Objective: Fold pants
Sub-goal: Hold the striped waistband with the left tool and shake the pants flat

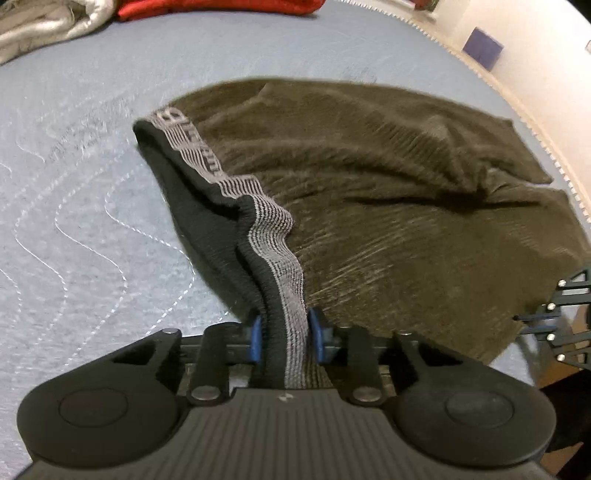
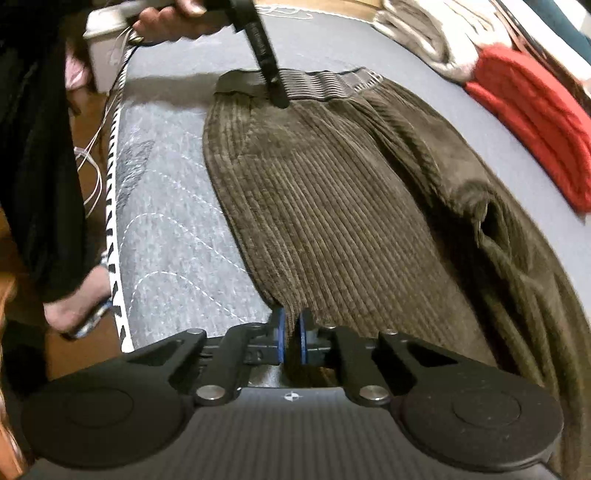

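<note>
Brown corduroy pants (image 1: 388, 177) lie on a grey-blue quilted mattress (image 1: 74, 221), folded lengthwise; they also show in the right wrist view (image 2: 332, 206). The grey striped waistband (image 1: 273, 236) runs toward my left gripper (image 1: 286, 338), which is shut on it, blue pads either side. In the right wrist view the left gripper (image 2: 277, 99) pinches the waistband (image 2: 325, 83) at the far end. My right gripper (image 2: 291, 332) is shut on the near edge of the pants fabric at the leg end. Part of the right gripper (image 1: 565, 314) shows at the left view's right edge.
A red garment (image 2: 535, 140) and light grey clothes (image 2: 417, 33) lie on the mattress beyond the pants; they also show in the left wrist view, red (image 1: 221, 9) and grey (image 1: 44, 26). The mattress edge (image 2: 114, 221) with white trim is to the left, white cables (image 2: 92, 170) beside it.
</note>
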`<state>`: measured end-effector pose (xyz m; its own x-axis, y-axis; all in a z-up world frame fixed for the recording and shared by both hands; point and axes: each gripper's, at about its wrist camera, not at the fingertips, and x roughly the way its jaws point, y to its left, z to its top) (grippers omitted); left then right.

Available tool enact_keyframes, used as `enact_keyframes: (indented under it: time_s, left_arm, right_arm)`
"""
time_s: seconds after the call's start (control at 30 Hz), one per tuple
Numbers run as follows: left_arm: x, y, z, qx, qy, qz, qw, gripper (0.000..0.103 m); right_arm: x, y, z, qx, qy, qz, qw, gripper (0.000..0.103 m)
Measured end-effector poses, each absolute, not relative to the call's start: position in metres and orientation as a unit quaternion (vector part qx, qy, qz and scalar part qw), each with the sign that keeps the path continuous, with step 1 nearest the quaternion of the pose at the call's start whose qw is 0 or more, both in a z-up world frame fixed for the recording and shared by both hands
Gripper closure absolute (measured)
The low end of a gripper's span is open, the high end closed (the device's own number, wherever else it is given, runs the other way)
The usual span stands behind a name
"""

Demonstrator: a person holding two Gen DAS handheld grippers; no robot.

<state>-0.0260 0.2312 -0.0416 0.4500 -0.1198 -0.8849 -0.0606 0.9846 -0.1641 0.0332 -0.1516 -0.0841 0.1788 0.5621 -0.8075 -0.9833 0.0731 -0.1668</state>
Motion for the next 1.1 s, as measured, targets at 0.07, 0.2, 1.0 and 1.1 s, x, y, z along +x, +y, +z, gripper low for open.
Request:
enact_keyframes:
  time_s: [0.07,0.2,1.0,1.1]
  left_arm:
    - [-0.035,0.233,-0.023,-0.081,0.513,-0.021,0.854,0.079]
    - [-0.058,0.234,0.002,-0.056,0.499,-0.023,0.864,0.078]
    - [-0.036,0.18,-0.021,0.074,0.502,-0.001,0.862,0.048]
    - [-0.019,0.168,-0.014,0.055,0.472,0.023,0.88,0.047]
  right_arm:
    - [0.03,-0.151,-0.077,-0.368,0.277,0.579,0.672,0.096]
    - [0.011,-0.158,-0.053,-0.356,0.266,0.63,0.636,0.096]
    - [0.063,-0.164,-0.071,-0.309,0.352,0.512,0.72,0.045]
    - [0.074,-0.168,-0.047,-0.269,0.331,0.5,0.754,0.045]
